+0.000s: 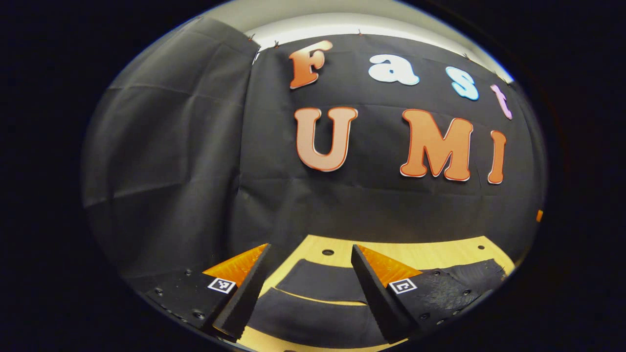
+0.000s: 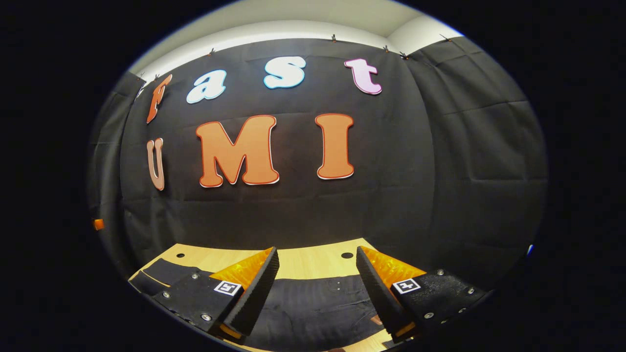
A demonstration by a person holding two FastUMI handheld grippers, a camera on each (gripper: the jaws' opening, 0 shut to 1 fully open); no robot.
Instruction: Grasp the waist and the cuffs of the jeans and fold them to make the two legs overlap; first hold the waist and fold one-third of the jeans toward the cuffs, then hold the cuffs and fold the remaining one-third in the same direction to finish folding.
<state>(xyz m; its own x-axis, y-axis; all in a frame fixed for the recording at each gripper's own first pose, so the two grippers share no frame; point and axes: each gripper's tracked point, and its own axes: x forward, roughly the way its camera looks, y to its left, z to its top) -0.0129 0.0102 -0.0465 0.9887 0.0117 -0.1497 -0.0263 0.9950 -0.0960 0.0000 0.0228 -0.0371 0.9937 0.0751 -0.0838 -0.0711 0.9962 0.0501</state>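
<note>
Dark jeans lie flat on the wooden table. In the left gripper view two leg panels show side by side with a strip of wood between them. My left gripper hovers above them, open, nothing between its fingers. In the right gripper view the jeans spread across the table, with a stitched seam and a small patch near the right finger. My right gripper is open above that part of the fabric, holding nothing.
The table has small round holes near its far edge. The black cloth wall stands close behind the table. A small orange object sits at the far left, against the wall.
</note>
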